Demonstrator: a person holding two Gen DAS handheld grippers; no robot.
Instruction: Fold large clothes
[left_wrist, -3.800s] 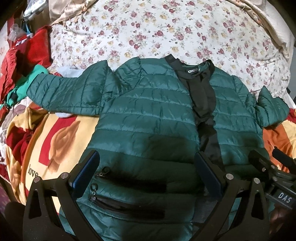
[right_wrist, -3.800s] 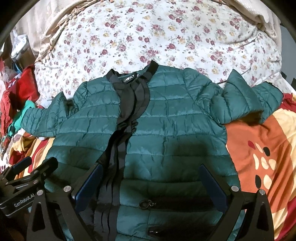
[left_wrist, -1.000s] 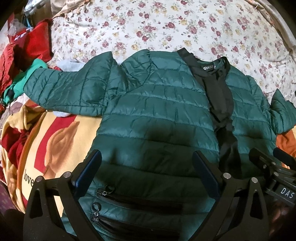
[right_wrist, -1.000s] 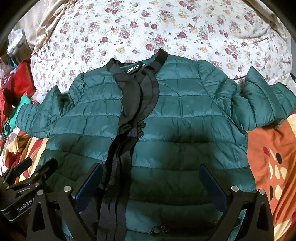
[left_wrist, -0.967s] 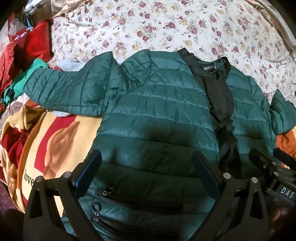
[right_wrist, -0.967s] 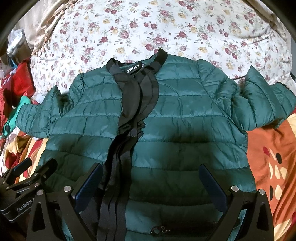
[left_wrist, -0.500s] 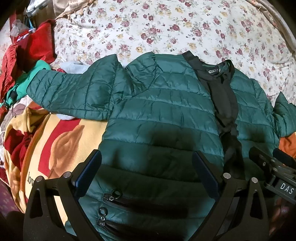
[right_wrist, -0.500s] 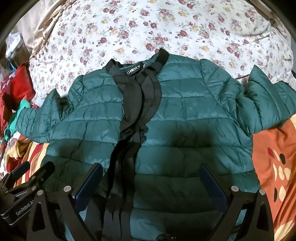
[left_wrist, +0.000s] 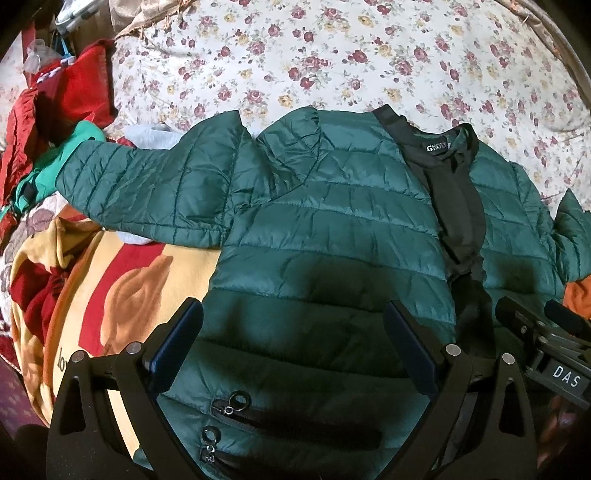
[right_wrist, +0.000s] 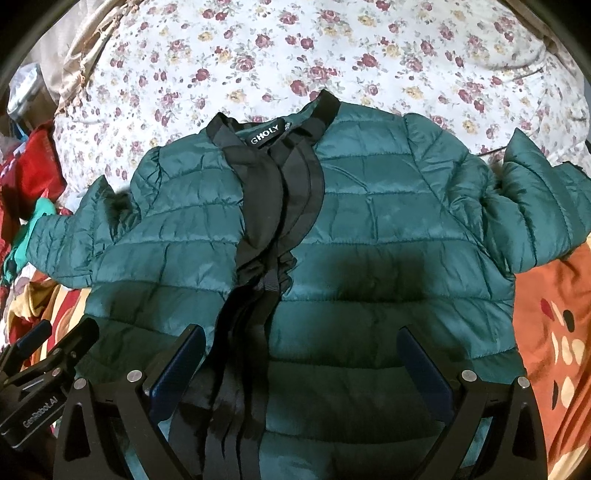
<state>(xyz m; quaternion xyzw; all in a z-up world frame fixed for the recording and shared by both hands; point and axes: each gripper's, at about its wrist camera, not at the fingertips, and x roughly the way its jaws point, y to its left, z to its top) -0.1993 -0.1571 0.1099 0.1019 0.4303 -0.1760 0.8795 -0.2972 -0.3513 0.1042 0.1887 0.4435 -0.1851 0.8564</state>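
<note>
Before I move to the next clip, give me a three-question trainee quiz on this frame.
1. True or false: the jacket lies front up, both sleeves spread sideways.
2. Which is right? A) the left tongs grip a sleeve; B) both tongs are open above the jacket's lower half; C) the right tongs pinch the collar.
3. Fill in: the left sleeve reaches toward a pile of red and ____ clothes.

Key: 1 true. 2 B. 3 green.
</note>
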